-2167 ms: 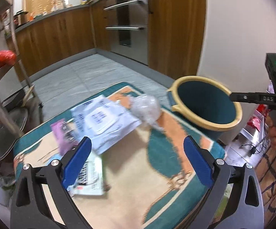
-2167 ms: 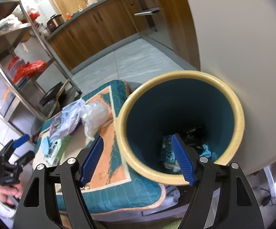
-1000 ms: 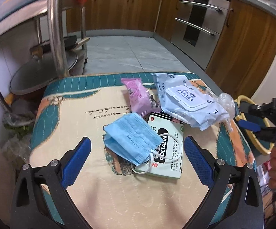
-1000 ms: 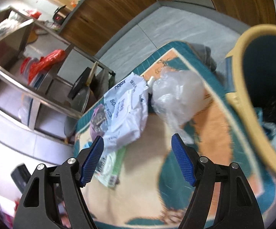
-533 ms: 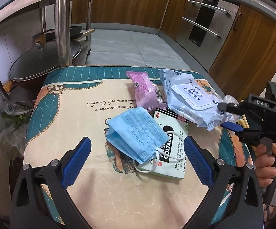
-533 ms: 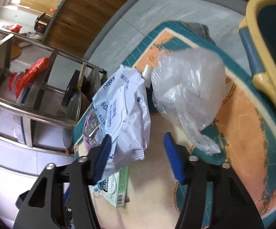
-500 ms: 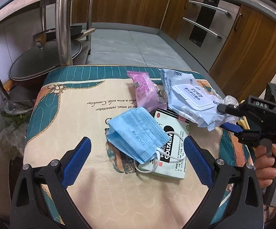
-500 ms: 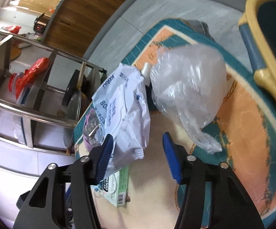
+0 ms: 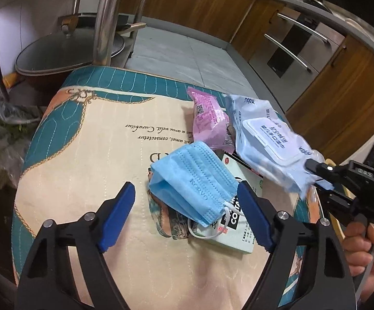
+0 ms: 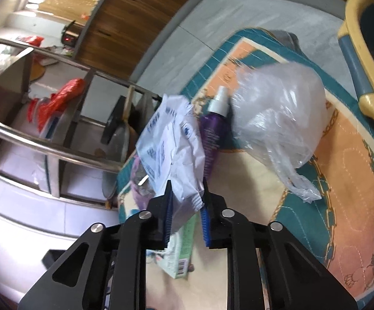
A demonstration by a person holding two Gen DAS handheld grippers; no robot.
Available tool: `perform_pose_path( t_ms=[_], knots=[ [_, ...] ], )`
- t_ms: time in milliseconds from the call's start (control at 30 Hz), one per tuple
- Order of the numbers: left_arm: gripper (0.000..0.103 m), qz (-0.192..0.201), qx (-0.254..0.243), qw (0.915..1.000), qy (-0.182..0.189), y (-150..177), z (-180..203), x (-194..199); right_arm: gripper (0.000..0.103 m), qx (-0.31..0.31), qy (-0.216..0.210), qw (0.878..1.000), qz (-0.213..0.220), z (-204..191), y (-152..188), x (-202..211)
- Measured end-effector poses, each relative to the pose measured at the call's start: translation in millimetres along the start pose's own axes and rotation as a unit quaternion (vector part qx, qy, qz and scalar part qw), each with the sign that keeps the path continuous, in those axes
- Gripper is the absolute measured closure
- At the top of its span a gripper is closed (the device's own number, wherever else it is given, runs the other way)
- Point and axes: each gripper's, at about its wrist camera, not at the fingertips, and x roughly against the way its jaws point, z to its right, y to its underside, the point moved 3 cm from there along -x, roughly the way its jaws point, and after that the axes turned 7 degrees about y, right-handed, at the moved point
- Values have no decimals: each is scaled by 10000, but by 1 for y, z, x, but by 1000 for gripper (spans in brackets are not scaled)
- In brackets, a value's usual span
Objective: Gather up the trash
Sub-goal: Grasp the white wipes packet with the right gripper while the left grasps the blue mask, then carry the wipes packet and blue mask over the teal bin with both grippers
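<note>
Change since earlier: right hand-held gripper (image 10: 187,201) stood spread in front of the wet-wipes pack (image 10: 174,144) half a second back; it now pinches the pack's near corner, and the left hand-held gripper (image 9: 187,214) sits closer to the blue face mask (image 9: 194,178) with a narrower gap.
Wet-wipes pack: pale blue and white, crumpled, its crimped corner caught between the right pads; the rest leans over the other litter on the quilted mat (image 9: 88,160).
Right hand-held gripper: pressed together on the pack corner; a hand (image 9: 367,253) grips its handle at the right edge of the left wrist view.
Left hand-held gripper: jaws closing, pads not touching anything; the mask's lower edge lies between them, with the right pad just beside the mask.
Blue face mask: folded, lying on a white and green box (image 9: 236,222), ear loops trailing over it.
Pink packet (image 9: 208,124): behind the mask, touching the wipes pack.
Purple spray bottle (image 10: 214,134): lying between the wipes pack and a clear plastic bag (image 10: 277,126).
Bin (image 10: 360,51): yellow rim, blue handle, at the mat's far right edge.
Around: steel rack (image 10: 44,144), pan lid (image 9: 65,54), wooden cabinets (image 9: 342,98).
</note>
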Motion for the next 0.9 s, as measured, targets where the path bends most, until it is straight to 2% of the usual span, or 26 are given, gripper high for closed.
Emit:
perform_pose_path(
  t_ms=[133, 233, 333, 367, 533, 700, 900],
  knots=[
    [30, 22, 142, 9999, 75, -2, -3, -4, 87, 144, -200, 9995, 188, -11, -1, 18],
    [39, -16, 125, 9999, 35, -2, -5, -8, 88, 203, -257, 9989, 326, -17, -2, 30],
    [61, -155, 5, 9998, -136, 2, -6, -13, 88, 335, -288, 9980, 446, -19, -2, 46],
    [74, -193, 3, 9997, -117, 2, -7, -14, 88, 373, -283, 9978, 467, -19, -2, 49],
    [97, -251, -311, 9987, -322, 5, -2, -13, 88, 537, -259, 9968, 535, -11, 0, 72],
    [101, -102, -478, 9977, -479, 5, 2, 0, 88, 710, -211, 9954, 604, 1, 0, 95],
    [101, 371, -606, 9956, -608, 1, 12, 33, 88, 715, -374, 9942, 717, 14, -3, 124]
  ],
)
